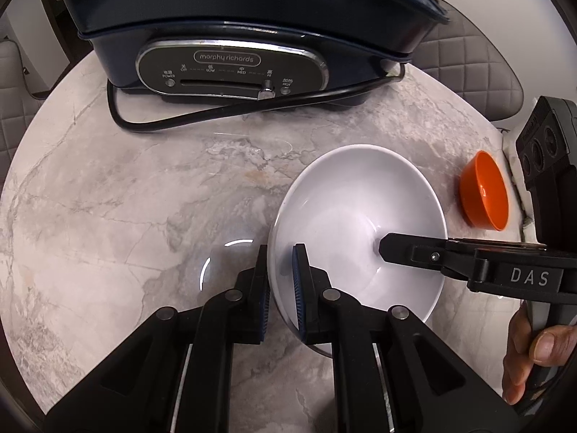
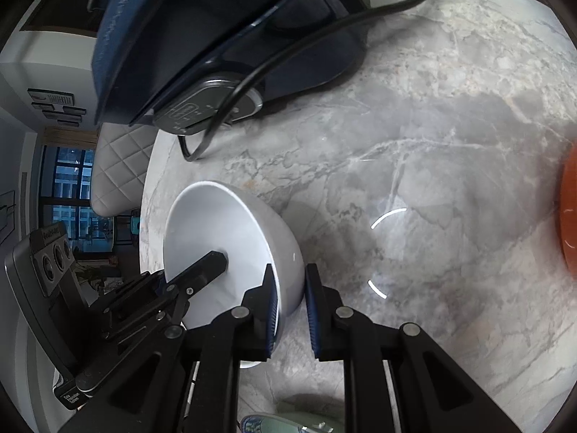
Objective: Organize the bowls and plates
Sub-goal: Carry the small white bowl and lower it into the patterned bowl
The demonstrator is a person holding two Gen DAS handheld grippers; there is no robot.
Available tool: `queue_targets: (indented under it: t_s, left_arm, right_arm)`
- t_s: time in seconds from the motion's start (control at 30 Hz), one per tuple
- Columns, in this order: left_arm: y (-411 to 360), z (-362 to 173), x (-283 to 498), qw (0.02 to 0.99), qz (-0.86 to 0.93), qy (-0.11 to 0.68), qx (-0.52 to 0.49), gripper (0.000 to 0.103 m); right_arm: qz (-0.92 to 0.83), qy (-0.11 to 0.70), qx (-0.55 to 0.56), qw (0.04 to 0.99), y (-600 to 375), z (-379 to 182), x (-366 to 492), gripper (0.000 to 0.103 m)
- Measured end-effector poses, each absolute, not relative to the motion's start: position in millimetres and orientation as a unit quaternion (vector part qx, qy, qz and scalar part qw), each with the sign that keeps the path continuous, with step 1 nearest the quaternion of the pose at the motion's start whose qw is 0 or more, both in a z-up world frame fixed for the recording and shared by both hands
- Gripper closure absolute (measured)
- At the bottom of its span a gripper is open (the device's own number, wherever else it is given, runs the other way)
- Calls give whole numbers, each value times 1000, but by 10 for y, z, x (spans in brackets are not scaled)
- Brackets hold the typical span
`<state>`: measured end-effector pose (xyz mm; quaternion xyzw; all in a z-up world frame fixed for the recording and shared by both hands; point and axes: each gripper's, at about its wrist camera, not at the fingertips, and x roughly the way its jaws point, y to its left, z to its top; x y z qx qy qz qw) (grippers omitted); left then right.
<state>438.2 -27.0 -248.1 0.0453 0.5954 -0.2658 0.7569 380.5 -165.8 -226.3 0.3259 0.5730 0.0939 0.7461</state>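
Spreading across both views, the marble table [image 1: 108, 198] carries a dark blue electric cooker [image 1: 234, 36] at its far side, with a black power cord [image 1: 216, 108] looping along the stone in front of it. Nearer the cameras sits the white bowl [image 1: 357, 216], the task's thing, caught between both tools and tipped rather than level; its foot looks clear of the stone, though no view shows that plainly. The left gripper [image 1: 283, 288] is clamped on the rim's near edge, one finger outside the wall and one inside. The right gripper [image 2: 290, 310] is likewise closed on the bowl's wall, on the opposite side of the rim. So the bowl lies directly ahead of each claw, spanning the gap between them, neither hand nearer than the other; any coming move probably depends on both hands travelling together so the rim does not twist out of a pinch. A small orange bowl [image 1: 485, 191] stands well apart, beyond the white one toward the right hand's side, and seems a likely partner for stacking. Only the left wrist view shows that orange bowl whole, plus the person's fingers [image 1: 533, 353] on the right handle; the right wrist view alone shows the white bowl's outer curve, a window and a quilted chair [image 2: 119, 166].
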Motion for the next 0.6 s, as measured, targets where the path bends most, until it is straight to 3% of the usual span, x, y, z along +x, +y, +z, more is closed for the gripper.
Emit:
queue_targets:
  t_s: [0.6]
  left_arm:
    - [63, -1844, 3449, 764, -290, 575, 44, 91]
  right_arm:
    - [103, 547, 301, 774, -1437, -1712, 3055, 86]
